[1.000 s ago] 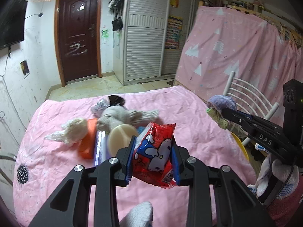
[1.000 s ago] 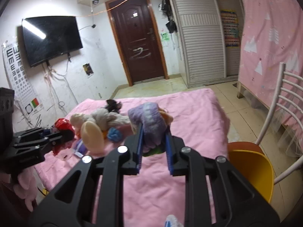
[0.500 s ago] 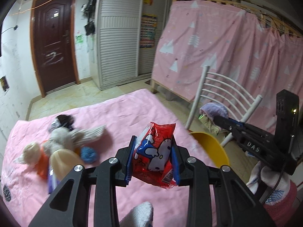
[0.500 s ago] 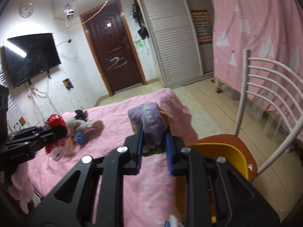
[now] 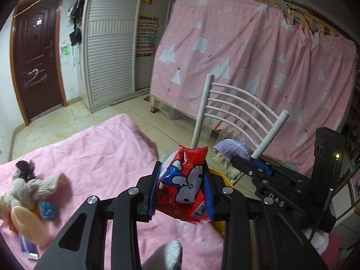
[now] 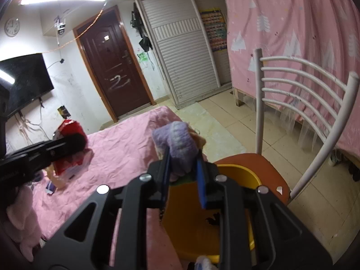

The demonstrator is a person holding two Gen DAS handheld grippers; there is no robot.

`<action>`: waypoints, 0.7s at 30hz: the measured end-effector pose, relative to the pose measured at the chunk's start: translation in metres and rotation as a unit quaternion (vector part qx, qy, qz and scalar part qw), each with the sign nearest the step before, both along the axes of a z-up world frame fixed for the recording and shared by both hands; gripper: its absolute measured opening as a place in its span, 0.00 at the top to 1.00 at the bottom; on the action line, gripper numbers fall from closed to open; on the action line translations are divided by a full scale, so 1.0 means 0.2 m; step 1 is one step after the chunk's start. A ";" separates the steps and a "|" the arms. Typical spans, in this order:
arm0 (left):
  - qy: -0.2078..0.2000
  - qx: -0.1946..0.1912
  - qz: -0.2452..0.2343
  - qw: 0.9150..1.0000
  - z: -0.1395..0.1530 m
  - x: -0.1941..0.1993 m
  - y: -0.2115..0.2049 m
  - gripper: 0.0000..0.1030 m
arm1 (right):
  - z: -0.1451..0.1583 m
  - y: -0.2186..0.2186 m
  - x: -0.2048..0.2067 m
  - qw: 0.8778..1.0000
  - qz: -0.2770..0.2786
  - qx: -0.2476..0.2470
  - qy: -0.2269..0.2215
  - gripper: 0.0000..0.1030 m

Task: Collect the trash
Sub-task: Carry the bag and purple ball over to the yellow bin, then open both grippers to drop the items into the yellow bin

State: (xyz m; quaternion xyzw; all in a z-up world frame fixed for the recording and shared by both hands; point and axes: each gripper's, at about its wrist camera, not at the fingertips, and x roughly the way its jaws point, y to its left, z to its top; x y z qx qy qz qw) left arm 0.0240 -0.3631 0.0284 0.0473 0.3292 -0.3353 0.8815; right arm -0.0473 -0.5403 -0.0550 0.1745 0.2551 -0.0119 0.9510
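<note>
Both grippers have swung away from the pink bed (image 5: 94, 148) toward the white metal chair (image 6: 303, 103) since a second ago. The left gripper (image 5: 182, 186) pinches a glossy, crinkled red snack wrapper (image 5: 183, 184) between its blue pads. The right gripper (image 6: 183, 171) is clamped on a fuzzy purple wad (image 6: 177, 144), held above a smooth yellow bin (image 6: 238, 175) on the chair's orange seat.
</note>
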 end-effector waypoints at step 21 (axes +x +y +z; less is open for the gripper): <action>0.046 0.006 -0.020 0.999 -0.12 0.10 -0.43 0.50 | -0.14 -0.17 0.03 0.999 -0.019 0.035 0.026 0.80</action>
